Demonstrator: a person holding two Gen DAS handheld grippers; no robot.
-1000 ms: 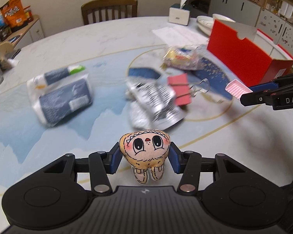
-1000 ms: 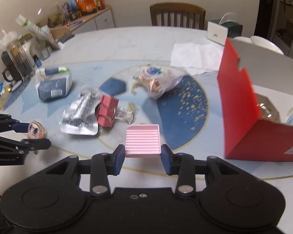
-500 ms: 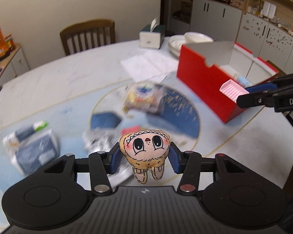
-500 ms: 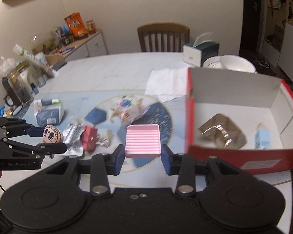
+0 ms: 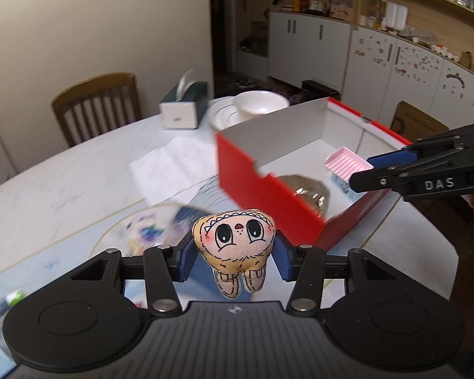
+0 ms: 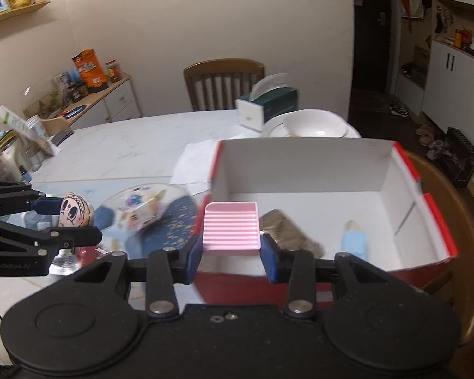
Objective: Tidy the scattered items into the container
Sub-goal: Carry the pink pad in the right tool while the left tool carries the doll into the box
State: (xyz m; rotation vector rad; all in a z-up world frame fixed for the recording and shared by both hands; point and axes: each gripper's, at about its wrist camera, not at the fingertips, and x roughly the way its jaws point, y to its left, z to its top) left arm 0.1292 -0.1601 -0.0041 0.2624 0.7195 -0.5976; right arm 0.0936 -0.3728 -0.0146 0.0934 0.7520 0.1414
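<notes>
Left wrist camera looks forward from above the table's near edge, facing the red box to the right. Right wrist camera sits close over that box's near wall. Both share box, chair and tissue box.

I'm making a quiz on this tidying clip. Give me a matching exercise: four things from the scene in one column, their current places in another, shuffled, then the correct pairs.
Things
1. plush doll
2. pink ridged tray
3. light blue packet
4. white bowl

Places
A. lying on the floor of the red box
B. on the table behind the box
C. clamped in the left gripper
D. clamped in the right gripper, held over the box's near edge

Pairs: 1-C, 2-D, 3-A, 4-B
</notes>
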